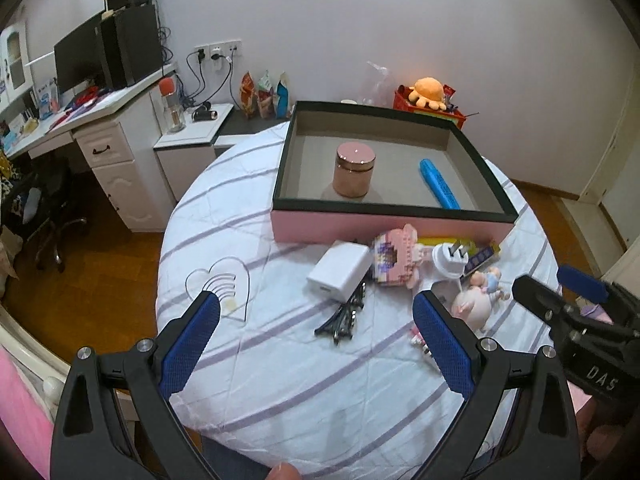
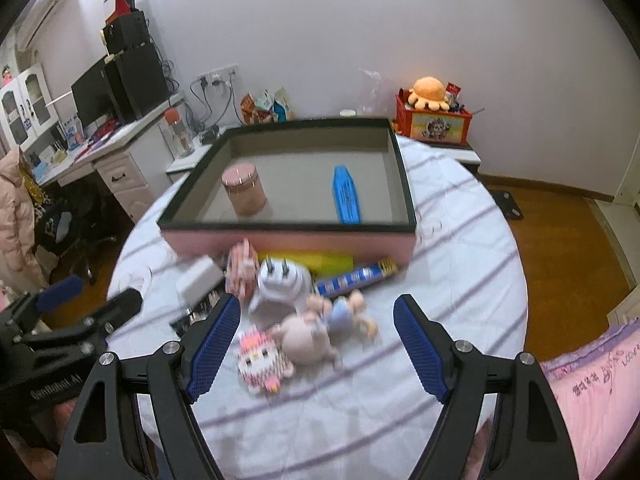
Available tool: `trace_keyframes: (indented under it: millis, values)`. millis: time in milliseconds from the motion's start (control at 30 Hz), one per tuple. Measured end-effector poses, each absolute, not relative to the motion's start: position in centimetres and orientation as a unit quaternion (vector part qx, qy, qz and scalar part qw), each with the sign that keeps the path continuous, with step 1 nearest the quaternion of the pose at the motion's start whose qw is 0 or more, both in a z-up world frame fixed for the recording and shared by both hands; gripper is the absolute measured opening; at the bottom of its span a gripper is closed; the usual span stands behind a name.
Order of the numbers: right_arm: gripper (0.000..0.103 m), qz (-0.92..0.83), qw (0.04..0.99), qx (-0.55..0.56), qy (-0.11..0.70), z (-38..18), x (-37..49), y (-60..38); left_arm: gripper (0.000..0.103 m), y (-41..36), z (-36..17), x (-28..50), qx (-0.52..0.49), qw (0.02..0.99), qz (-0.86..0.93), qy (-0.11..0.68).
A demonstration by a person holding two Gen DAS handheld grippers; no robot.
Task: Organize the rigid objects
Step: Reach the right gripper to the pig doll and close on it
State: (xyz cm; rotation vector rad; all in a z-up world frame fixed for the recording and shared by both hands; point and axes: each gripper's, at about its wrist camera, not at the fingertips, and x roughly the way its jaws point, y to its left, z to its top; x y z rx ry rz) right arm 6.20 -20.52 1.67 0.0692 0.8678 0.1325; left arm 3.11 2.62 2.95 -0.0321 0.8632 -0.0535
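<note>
While both grippers are hanging over the round table point(image 1: 280, 380), neither is gripping anything. The left gripper point(image 1: 316, 344) is standing with its jaws wide apart, only striped cloth between them. The right gripper point(image 2: 316, 344) is also spread wide, with nothing pressed by its blue pads point(image 2: 420, 348); a pig figure point(image 2: 304, 338) and a pink block toy point(image 2: 260, 360) are lying on the cloth in the gap, untouched.

In the left wrist view, the box point(image 1: 392, 226) is sitting at 12 o'clock from the gripper. Inside it, a pink jar point(image 1: 354, 174) is standing upright toward the left and a blue tube point(image 1: 438, 184) is lying flat at 3 o'clock from the jar, well apart from it.

The loose things are lying in a cluster just in front of the box's pink wall. A white charger point(image 1: 340, 270) is resting at the cluster's 9 o'clock side, with a black clip point(image 1: 344, 318) at 6 o'clock from it, touching or just beside it. A pink block house point(image 1: 394, 258) is sitting just right of the charger. A white plug point(image 1: 450, 262) is lying at 3 o'clock from the house, prongs up. A yellow tube point(image 2: 320, 262) is lying along the box wall, and a blue-and-gold stick point(image 2: 356, 278) is lying near it, at 3 o'clock from the plug.

The right wrist view is blurred, so finer contacts in the cluster cannot be told.
</note>
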Motion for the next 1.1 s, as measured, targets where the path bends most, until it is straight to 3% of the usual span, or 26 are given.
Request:
trace_keyframes:
  millis: [567, 1000, 1100]
  values:
    - [0.08, 0.066, 0.882, 0.021, 0.466, -2.1, 8.9, -19.4, 0.098, 4.1, 1.3, 5.4, -0.028, 0.897, -0.013, 0.441]
    - [0.08, 0.072, 0.856, 0.087, 0.505, -5.7, 8.5, -19.7, 0.098, 3.3, 0.0, 5.9, -0.019, 0.89, -0.025, 0.455]
    - [0.075, 0.071, 0.854, 0.102, 0.504, -6.0, 8.8, -19.5, 0.098, 3.2, 0.0, 5.8, -0.017, 0.889, -0.026, 0.456]
